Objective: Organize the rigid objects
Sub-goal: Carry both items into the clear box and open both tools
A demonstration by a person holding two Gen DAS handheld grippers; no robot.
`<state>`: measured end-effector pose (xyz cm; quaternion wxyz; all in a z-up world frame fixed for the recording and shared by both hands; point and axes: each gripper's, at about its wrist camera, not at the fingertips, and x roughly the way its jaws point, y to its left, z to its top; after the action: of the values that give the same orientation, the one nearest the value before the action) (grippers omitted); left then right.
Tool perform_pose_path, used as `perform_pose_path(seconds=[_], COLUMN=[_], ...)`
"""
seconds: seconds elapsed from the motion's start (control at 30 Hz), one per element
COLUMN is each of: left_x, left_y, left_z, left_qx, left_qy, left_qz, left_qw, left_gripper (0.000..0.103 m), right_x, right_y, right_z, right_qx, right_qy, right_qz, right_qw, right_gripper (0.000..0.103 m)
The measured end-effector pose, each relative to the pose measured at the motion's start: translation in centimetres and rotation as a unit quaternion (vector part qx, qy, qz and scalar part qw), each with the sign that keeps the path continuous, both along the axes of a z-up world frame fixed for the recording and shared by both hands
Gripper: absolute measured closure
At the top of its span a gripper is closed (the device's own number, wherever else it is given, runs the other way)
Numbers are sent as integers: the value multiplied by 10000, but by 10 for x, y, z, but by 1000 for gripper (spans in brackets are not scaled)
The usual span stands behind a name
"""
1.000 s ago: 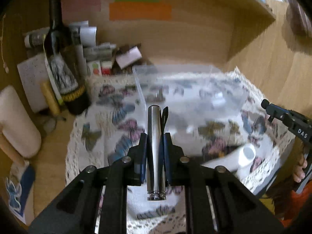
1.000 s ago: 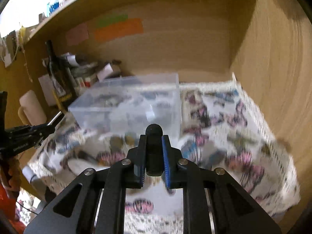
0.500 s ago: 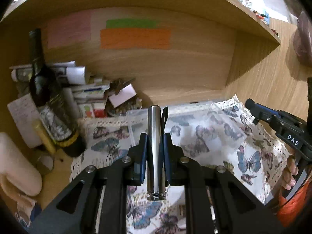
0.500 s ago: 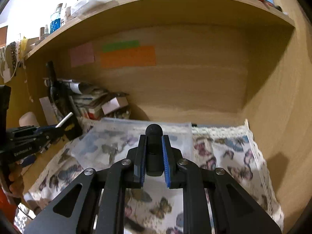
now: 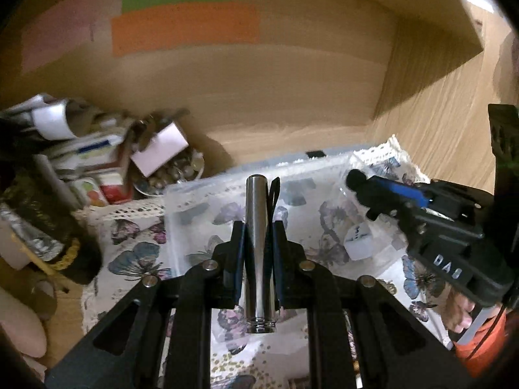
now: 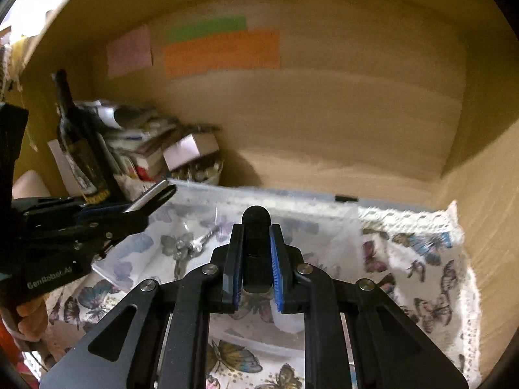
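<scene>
Butterfly cloth (image 6: 421, 259), clear bin (image 5: 181, 201), left jaws clamping steel tube (image 5: 258, 243), right jaws clamping black cylinder (image 6: 256, 246)

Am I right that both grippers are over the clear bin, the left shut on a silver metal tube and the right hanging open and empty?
Not quite. The right gripper is not open and empty: the right wrist view shows it shut on a black cylinder. The rest holds: the left gripper is shut on the silver metal tube, both over the clear bin.
</scene>
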<state>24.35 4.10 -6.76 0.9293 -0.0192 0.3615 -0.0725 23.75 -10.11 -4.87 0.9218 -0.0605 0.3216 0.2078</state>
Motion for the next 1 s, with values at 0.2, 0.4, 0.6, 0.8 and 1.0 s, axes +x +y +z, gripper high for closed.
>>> perform_pose_path(seconds=[0.2,0.4,0.6,0.8,1.0], left_x=[22,36,30,1,-38], left_y=[-6,-13,-14,-15,-11], left_z=[-23,-38,-31,-5,11], left_qx=[-20,5,38,137,121], left_qy=[366,646,591,251,-74], left_qz=[-101,-166,-79,-107,-64], left_qw=[9993,9978,9982,9995,9999], left_gripper=[88,88,87,69,40], right_x=[16,27,23,3,-42], right_y=[8,14,13,-3,-18], right_z=[-24,-38,-34,-7,14], right_qx=[-147,-299,-318,-174,-137], right_qy=[396,653,584,214,-228], right_qz=[50,34,32,12,-19], right_qw=[9991,9974,9978,9996,9996], right_gripper=[89,89,75,66,47])
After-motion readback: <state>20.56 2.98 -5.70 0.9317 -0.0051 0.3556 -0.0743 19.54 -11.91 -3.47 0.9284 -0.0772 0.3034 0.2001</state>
